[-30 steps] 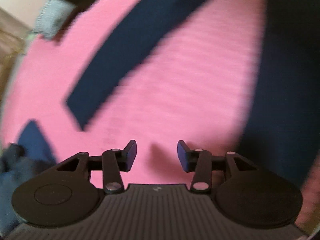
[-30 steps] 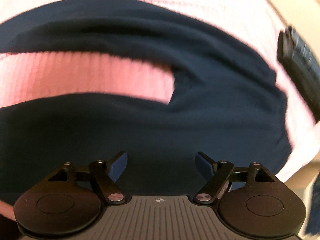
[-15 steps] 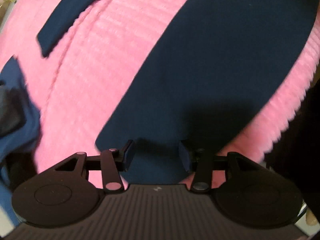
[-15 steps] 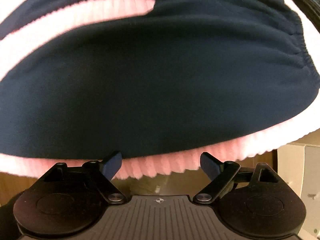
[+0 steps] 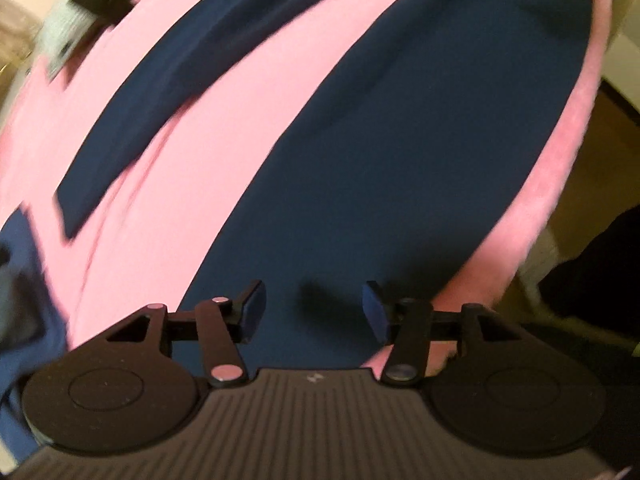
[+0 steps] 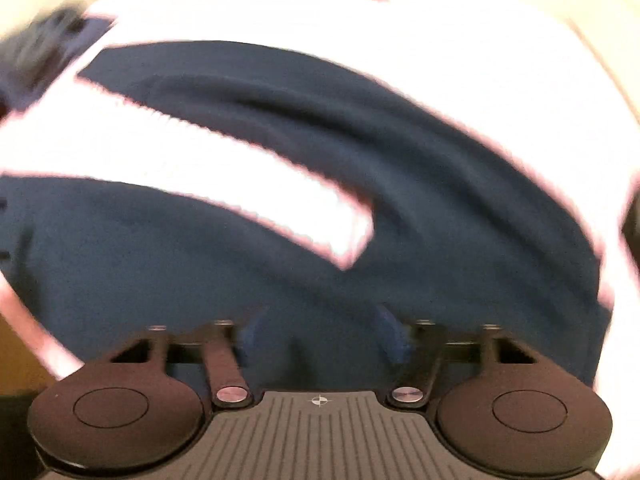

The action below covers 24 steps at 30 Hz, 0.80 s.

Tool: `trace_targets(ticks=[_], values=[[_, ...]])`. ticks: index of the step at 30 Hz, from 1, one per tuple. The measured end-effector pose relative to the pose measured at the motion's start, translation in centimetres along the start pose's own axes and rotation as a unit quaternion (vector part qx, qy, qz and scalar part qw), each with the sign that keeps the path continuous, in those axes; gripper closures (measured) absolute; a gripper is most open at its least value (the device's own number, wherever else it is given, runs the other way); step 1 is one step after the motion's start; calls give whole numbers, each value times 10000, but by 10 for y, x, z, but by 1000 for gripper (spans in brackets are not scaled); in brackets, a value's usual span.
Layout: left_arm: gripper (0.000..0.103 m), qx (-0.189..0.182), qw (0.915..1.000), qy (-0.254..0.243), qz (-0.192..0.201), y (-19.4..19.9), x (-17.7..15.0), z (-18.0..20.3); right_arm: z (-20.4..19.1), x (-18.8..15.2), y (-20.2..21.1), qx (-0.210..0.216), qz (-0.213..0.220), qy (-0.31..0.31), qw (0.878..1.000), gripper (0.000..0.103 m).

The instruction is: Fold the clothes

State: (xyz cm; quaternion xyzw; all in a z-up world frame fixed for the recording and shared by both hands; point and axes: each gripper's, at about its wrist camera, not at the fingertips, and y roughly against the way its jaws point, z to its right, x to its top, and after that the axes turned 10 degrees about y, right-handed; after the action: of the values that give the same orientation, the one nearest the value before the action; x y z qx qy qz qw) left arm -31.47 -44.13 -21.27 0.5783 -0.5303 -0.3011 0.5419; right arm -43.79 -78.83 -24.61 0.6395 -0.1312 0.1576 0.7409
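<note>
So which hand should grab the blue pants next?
Probably the right. The right gripper sits low over the pants, its jaws just closing with cloth between the fingertips. The left gripper hangs higher over a leg near the pink blanket, jaws just widening, nothing between them.

One pair of navy trousers [image 5: 400, 152], its two legs spread apart, lies on one pink ribbed blanket [image 5: 224, 152]. One heap of blue and dark clothing [image 5: 20, 280] sits at the blanket's left edge, and one grey item with a black tab [image 5: 76, 12] at its far corner. Two grippers show, the left gripper [image 5: 314, 310] and the right gripper [image 6: 320, 336].
</note>
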Motion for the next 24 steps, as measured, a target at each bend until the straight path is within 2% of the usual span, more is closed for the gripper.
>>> trace_targets(ticks=[4,5,8,9,10,11,13,16,19,21,22,24], values=[[52,-108,9996,-200,160,-15,14,7,-9,41,-49,-454,308,1340,9895,49],[52,-116,9996,-209,169,-18,13,7,-13,51,-65,-497,322,1651,9845,54],[51,-66,9997,-196,95,-30,6,1,-26,70,-109,-636,225,2401,9684,56],[51,-44,9998,-168,37,-35,3,-4,-26,72,-116,-607,214,2452,9673,59],[51,-30,9999,-114,-25,-37,0,-8,-26,74,-122,-578,203,2504,9662,69],[51,-17,9999,-55,-87,-39,-3,-12,-26,77,-128,-547,191,2550,9652,102],[51,9,9999,66,-145,-36,-11,-19,-24,81,-115,-395,137,2387,9702,101],[51,44,9995,210,-217,-31,-16,-27,-28,76,-95,-147,89,2427,9700,101],[51,73,9993,278,-257,-25,-17,-31,-24,74,-90,-119,87,2111,9774,97],[51,89,9992,297,-233,-19,-15,-33,-17,75,-82,-75,142,1721,9849,53],[51,99,9992,309,-215,-16,-14,-33,-14,71,-74,-33,167,1484,9888,46],[51,122,9992,345,-171,-8,-11,-32,-8,62,-58,53,213,1007,9947,45]])
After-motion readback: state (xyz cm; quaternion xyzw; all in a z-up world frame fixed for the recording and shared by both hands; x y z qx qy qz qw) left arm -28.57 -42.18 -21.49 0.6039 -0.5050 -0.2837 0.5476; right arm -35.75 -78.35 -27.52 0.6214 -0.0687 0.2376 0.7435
